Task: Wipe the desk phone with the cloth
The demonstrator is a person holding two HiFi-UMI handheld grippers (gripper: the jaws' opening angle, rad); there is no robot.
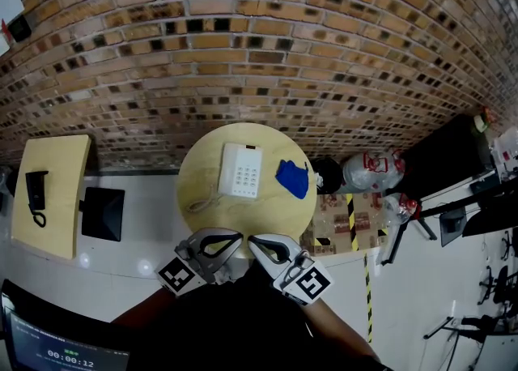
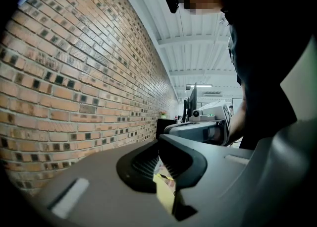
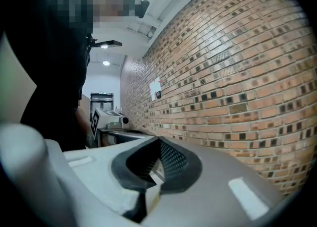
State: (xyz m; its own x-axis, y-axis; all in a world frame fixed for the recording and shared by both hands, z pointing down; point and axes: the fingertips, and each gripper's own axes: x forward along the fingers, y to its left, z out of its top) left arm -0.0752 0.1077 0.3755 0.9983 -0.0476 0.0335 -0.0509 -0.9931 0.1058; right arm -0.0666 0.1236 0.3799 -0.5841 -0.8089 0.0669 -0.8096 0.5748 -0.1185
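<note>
Brick wall (image 1: 267, 45) runs all along the back, and right in front of it sits a round pale wooden table (image 1: 202, 168) with the stuff that matters. A white desk phone (image 1: 241, 170) with a grey keypad lies flat near the middle of it, and its curly cord trails off towards the table's left edge. A crumpled blue cloth (image 1: 293, 177) lies just to the right of the phone, with a small gap between them, so they aren't touching. Both grippers are down at the near edge of the table, close to the person's dark-sleeved body and tips pointing at each other, well short of the phone and cloth. The left gripper (image 1: 235, 238) has its jaws together at the tips with nothing between them, and through the little gap behind the tips you just see a bit of the yellowish tabletop. The right gripper (image 1: 256, 241) is the same deal, jaws closed up and empty. Off to the left there's a rectangular wooden table (image 1: 61, 199) with a small black device (image 1: 35, 197) on it, and a flat black panel (image 1: 103, 213) just beside it.
</note>
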